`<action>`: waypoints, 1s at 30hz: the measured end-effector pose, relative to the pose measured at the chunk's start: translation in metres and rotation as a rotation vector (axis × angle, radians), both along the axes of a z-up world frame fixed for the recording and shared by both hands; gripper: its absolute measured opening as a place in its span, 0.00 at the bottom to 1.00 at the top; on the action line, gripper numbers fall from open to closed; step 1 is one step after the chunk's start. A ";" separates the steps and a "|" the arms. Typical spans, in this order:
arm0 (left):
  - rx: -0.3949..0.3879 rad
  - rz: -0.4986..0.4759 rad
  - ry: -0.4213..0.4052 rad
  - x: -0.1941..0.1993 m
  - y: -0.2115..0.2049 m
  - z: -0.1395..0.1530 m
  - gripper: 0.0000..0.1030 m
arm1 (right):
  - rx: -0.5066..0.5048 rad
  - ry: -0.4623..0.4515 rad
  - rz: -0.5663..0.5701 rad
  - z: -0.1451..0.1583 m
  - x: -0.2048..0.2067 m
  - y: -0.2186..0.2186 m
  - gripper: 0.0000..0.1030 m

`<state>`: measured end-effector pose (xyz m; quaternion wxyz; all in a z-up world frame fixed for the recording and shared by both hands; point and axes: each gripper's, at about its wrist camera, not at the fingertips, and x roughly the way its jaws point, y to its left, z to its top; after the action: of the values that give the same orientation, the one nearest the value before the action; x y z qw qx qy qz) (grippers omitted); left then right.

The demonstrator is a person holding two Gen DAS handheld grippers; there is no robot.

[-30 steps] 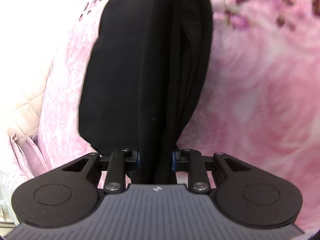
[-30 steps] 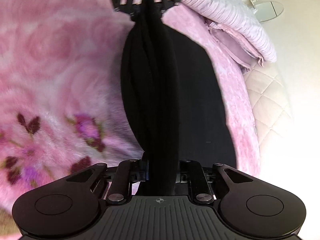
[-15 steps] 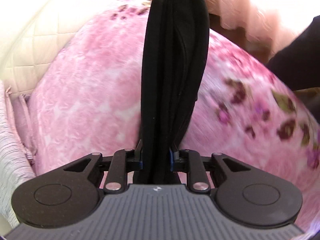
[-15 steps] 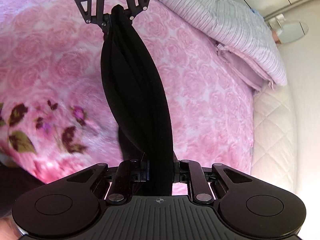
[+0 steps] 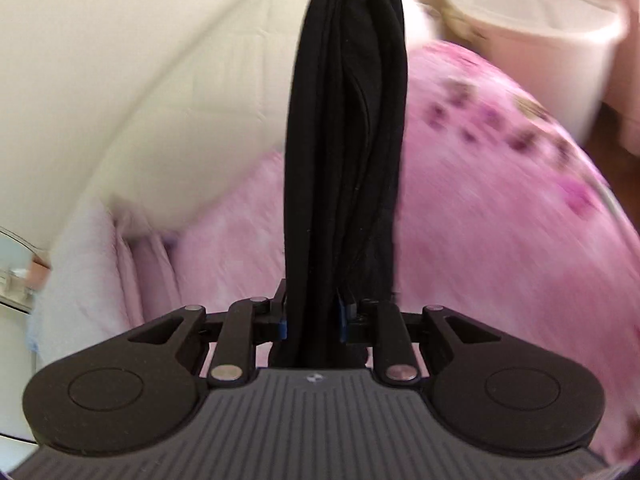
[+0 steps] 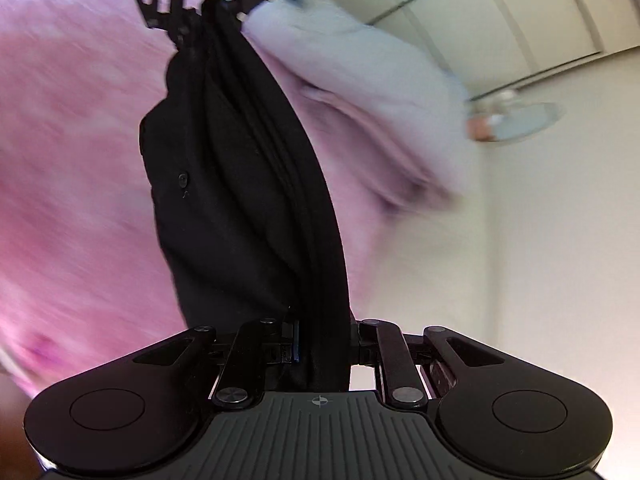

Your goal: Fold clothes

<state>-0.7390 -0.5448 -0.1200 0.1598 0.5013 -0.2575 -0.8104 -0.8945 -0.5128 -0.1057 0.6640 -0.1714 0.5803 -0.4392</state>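
Observation:
A black garment (image 5: 346,140) stretches as a bunched band between my two grippers, lifted off the pink bed. My left gripper (image 5: 312,316) is shut on one end of it, the cloth squeezed between its blue-edged pads. My right gripper (image 6: 324,340) is shut on the other end, and the black garment (image 6: 240,184) sags in folds toward the left gripper (image 6: 208,4) at the top of the right wrist view. A small button shows on the cloth. The right gripper's far tips barely show at the top edge of the left wrist view.
The pink rose-patterned bedspread (image 5: 500,248) lies below, blurred by motion. A pale striped pillow (image 6: 360,64) and a cream padded headboard (image 5: 120,80) sit at the bed's end. A white round bin (image 5: 532,32) stands beyond the bed. A small round side table (image 6: 516,120) is by the wall.
Both grippers have risen and swung with the garment, lifting it fully off the bedspread. The cloth has drawn from a wide sheet into a narrow band. Both grips hold.

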 end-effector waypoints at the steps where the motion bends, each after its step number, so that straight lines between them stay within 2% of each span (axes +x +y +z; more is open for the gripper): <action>1: -0.011 0.008 0.012 -0.022 -0.003 -0.014 0.17 | -0.029 0.007 -0.010 -0.004 -0.023 -0.011 0.15; 3: -0.033 0.011 0.016 -0.061 -0.003 -0.056 0.17 | -0.049 0.007 -0.053 -0.035 -0.064 -0.023 0.15; 6: -0.015 0.000 -0.043 -0.102 0.008 -0.140 0.17 | 0.009 -0.010 -0.112 -0.112 -0.098 -0.019 0.15; 7: -0.002 -0.007 -0.068 -0.112 0.014 -0.168 0.17 | 0.032 -0.017 -0.131 -0.138 -0.109 -0.016 0.15; 10: 0.036 -0.057 -0.143 -0.118 0.037 -0.226 0.17 | 0.128 -0.023 -0.159 -0.209 -0.126 0.000 0.15; 12: 0.007 -0.055 -0.117 -0.109 0.045 -0.230 0.17 | 0.146 -0.038 -0.171 -0.231 -0.125 0.017 0.15; 16: 0.004 -0.027 -0.096 -0.101 0.037 -0.224 0.17 | 0.117 -0.121 -0.219 -0.223 -0.117 0.033 0.15; 19: 0.004 -0.036 -0.125 -0.101 0.034 -0.224 0.16 | 0.118 -0.150 -0.256 -0.215 -0.111 0.034 0.16; 24: -0.013 -0.039 -0.128 -0.096 0.035 -0.223 0.16 | 0.135 -0.146 -0.227 -0.212 -0.113 0.043 0.15; 26: -0.016 -0.038 -0.143 -0.098 0.035 -0.226 0.18 | 0.155 -0.126 -0.205 -0.221 -0.112 0.041 0.17; 28: -0.012 -0.040 -0.160 -0.100 0.039 -0.226 0.28 | 0.185 -0.074 -0.185 -0.228 -0.109 0.040 0.21; 30: 0.034 -0.015 -0.156 -0.092 0.036 -0.212 0.32 | 0.216 -0.046 -0.209 -0.224 -0.106 0.035 0.29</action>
<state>-0.8312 -0.5088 -0.3317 0.1246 0.5636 -0.2593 -0.7743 -1.0000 -0.4773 -0.3296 0.6423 -0.0278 0.6236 -0.4448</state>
